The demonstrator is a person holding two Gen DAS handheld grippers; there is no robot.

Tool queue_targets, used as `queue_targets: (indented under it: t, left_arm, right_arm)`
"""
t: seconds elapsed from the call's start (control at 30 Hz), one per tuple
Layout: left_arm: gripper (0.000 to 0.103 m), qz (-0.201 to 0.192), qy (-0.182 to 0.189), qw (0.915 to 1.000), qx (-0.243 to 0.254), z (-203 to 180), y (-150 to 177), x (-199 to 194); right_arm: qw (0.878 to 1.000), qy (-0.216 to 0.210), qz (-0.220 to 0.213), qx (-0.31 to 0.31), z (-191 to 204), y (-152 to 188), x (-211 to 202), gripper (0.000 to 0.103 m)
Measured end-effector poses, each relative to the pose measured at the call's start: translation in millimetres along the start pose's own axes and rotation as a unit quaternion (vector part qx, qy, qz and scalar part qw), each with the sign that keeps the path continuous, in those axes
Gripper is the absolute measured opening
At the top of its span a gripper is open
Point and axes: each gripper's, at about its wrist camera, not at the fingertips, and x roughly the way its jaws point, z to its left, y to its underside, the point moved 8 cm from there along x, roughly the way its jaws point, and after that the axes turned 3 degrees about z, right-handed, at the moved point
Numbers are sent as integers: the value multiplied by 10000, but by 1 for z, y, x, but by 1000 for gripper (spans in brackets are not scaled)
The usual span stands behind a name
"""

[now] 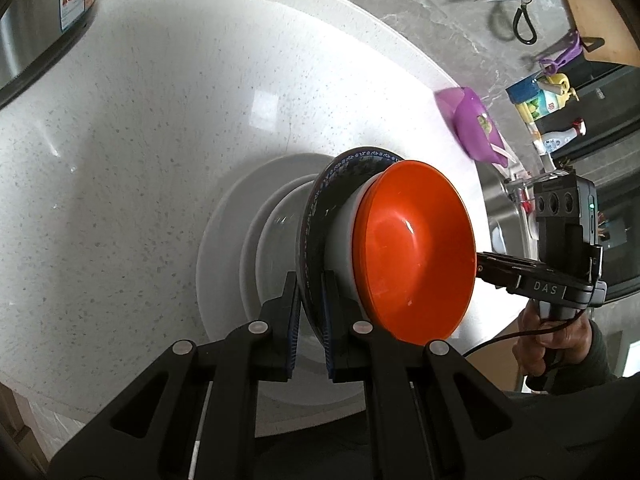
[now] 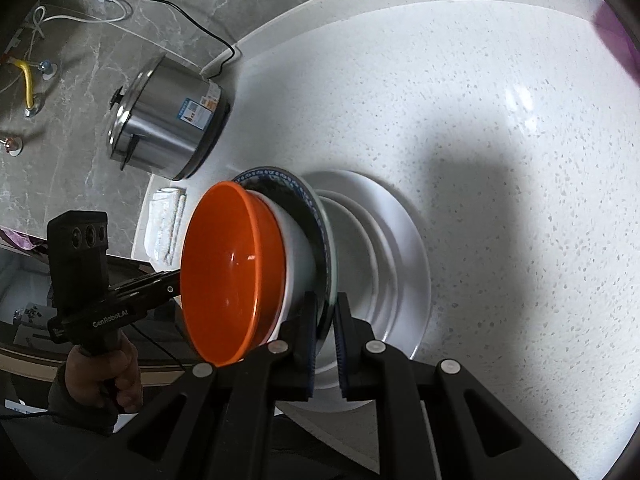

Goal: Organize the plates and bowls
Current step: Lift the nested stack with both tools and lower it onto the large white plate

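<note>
Both tongs, left gripper (image 1: 310, 312) and right gripper (image 2: 326, 332), pinch the blue-rimmed plate (image 1: 316, 204) by opposite rims. Risk: uneven tilt slides the orange bowl (image 1: 414, 252) off above them.

Left gripper (image 1: 311, 320) and right gripper (image 2: 325, 344), both hand-held and angled downward, are clamped shut from opposite sides.

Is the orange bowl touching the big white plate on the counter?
Apart. In the right wrist view the orange bowl sits on a white bowl on the dark patterned plate, above the white plate.
</note>
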Motion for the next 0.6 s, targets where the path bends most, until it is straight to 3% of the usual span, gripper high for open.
queue_targets:
  t: [0.6]
  left_arm:
    - [7,100,-116,9998,-148,0,-3,31]
  right_arm:
    - [9999,11,136,30,-10,1,23,12]
